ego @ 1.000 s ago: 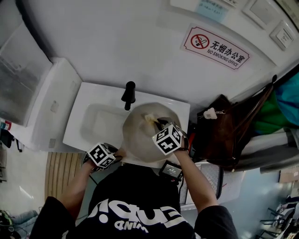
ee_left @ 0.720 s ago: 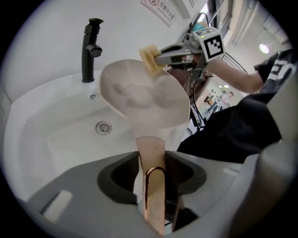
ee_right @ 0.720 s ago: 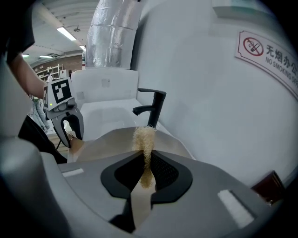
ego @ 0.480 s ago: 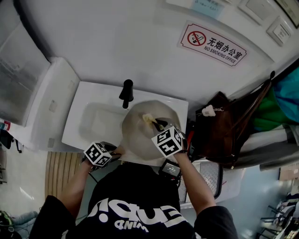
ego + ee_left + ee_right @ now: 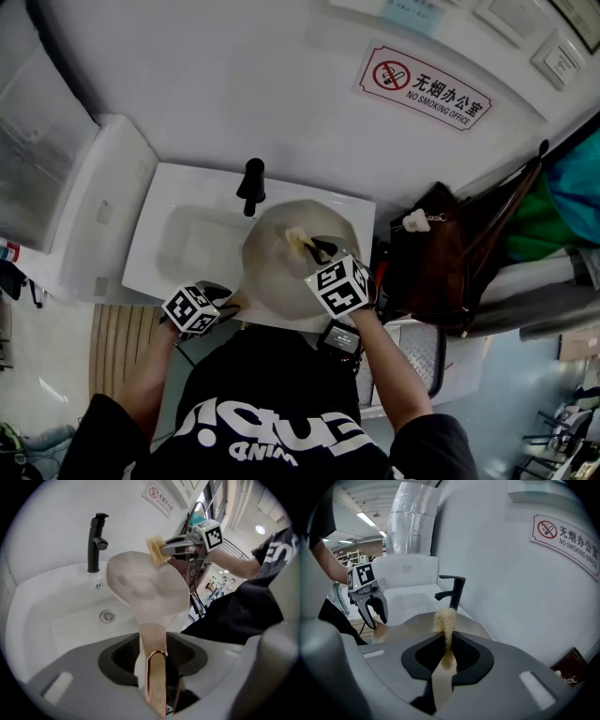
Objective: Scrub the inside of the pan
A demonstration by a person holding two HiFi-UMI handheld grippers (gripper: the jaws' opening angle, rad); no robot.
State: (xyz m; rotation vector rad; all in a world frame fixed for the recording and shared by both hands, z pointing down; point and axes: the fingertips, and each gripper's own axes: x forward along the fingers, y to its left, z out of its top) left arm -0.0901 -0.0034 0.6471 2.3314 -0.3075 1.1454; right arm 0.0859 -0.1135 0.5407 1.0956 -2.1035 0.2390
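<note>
A beige pan (image 5: 289,267) is tilted over the white sink (image 5: 169,246). My left gripper (image 5: 230,302) is shut on its handle (image 5: 152,637), which ends in a copper tip between the jaws of the left gripper (image 5: 153,660). My right gripper (image 5: 315,249) is shut on a yellowish sponge (image 5: 299,237). In the left gripper view the sponge (image 5: 155,550) sits at the pan's (image 5: 147,585) far rim, held by the right gripper (image 5: 165,549). In the right gripper view the sponge (image 5: 446,619) stands up between the jaws of the right gripper (image 5: 446,645), above the pan's inside (image 5: 410,625).
A black faucet (image 5: 251,187) stands behind the sink, close to the pan's far side, and a drain (image 5: 108,616) lies in the basin. A brown bag (image 5: 441,258) hangs to the right. The white wall with a no-smoking sign (image 5: 422,82) runs behind.
The right gripper has shifted slightly with the sponge at the pan's far side. The left gripper and the pan have stayed almost still.
</note>
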